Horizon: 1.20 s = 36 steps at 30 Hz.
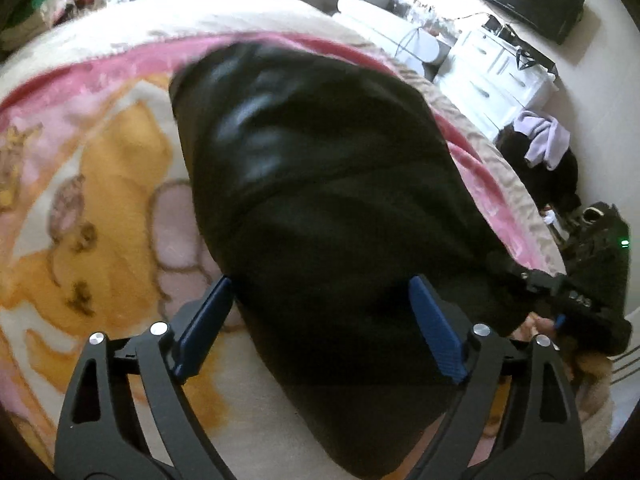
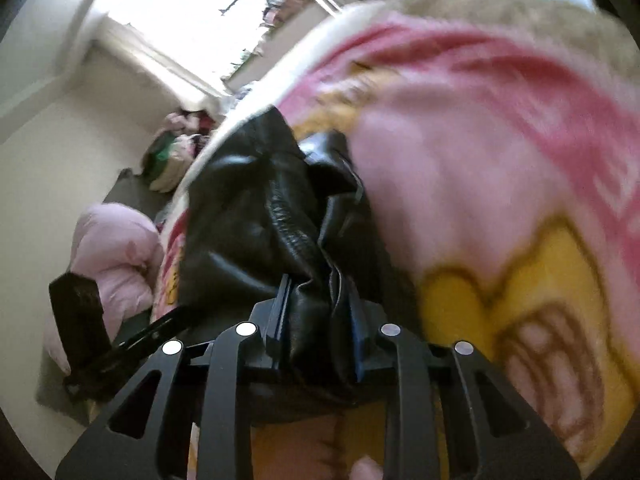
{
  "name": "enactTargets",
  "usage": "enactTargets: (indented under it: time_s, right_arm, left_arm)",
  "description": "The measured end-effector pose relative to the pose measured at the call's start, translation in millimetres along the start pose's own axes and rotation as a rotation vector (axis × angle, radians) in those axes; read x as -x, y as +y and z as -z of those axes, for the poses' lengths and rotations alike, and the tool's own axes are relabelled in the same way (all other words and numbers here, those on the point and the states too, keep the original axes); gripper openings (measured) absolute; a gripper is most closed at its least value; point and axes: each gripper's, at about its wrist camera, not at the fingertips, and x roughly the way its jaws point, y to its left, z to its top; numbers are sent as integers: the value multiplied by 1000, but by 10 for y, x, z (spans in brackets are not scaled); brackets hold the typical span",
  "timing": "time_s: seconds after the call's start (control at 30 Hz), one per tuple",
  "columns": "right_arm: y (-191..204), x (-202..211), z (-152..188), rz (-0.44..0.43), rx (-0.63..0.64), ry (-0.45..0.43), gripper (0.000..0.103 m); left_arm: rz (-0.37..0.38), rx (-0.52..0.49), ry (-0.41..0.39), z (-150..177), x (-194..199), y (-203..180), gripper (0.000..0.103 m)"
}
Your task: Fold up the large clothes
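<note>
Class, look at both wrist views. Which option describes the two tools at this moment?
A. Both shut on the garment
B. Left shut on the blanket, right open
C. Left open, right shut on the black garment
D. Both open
C: the left tool stands wide open over the black garment, while the right tool pinches a bunch of it.

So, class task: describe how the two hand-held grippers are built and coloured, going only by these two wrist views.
Both look alike. The left gripper has matte black linkage arms with triangular cut-outs, round silver pivot pins and flat blue ribbed fingers. The right gripper shows the same black arms, silver pins and blue pads. No cables, markings or sleeves are visible.
</note>
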Motion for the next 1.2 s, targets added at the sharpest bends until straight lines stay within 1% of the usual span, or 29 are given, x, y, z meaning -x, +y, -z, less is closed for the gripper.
enactTargets:
  time_s: [0.07, 0.13, 0.2, 0.3, 0.37, 0.47, 0.5, 0.53, 0.6, 0.67, 0.8, 0.9, 0.93, 1.0, 1.1, 1.13, 1.2]
  right_arm:
    - [46, 4, 28, 21, 21, -4, 26]
    - [117, -37, 31, 82, 71, -17, 27]
    - [115, -76, 37, 113, 82, -17, 28]
    - [43, -80, 33, 98, 43, -16, 30]
    - [35, -62, 52, 90, 49, -26, 32]
    - [84, -5, 46, 79, 58, -44, 38]
    - [106, 19, 40, 76, 62, -48, 41]
    - [145, 48, 44, 78, 80, -50, 50]
    - [207, 64, 52, 98, 119, -58, 57]
    - [287, 89, 81, 130, 164, -70, 60]
    - [395, 147, 160, 165, 216, -99, 71]
    - [419, 201, 213, 179, 236, -124, 74]
    - [426, 230, 234, 182, 239, -133, 76]
    - [457, 326, 271, 195, 251, -162, 78]
    - [618, 503, 127, 203, 312, -266, 78]
    - [672, 540, 62, 198, 317, -280, 78]
    - [865, 501, -182, 195, 351, -280, 78]
  left_arm:
    - [1, 15, -8, 21, -21, 0, 84]
    - [-1, 15, -10, 30, -32, -15, 85]
    - [-12, 4, -12, 44, -37, -46, 86]
    - [-22, -1, -15, 65, -33, -59, 86]
    - [-21, 4, -14, 57, -25, -55, 86]
    - [-18, 16, -11, 51, -19, -54, 87]
    - [-17, 19, -11, 51, -11, -49, 87]
    - [-15, 23, -12, 51, 6, -41, 87]
    - [-15, 22, -18, 53, 45, -38, 87]
    - [-22, 11, -22, 57, 92, -50, 87]
    - [-28, 3, -30, 64, 166, -79, 88]
    - [-29, -2, -35, 83, 218, -105, 89]
    - [-29, -4, -36, 90, 235, -110, 90]
    - [-33, -6, -39, 109, 263, -109, 93]
    - [-38, -14, -38, 141, 273, -96, 93]
    - [-41, -16, -32, 162, 255, -91, 94]
    - [-44, -15, -14, 189, 208, -80, 94]
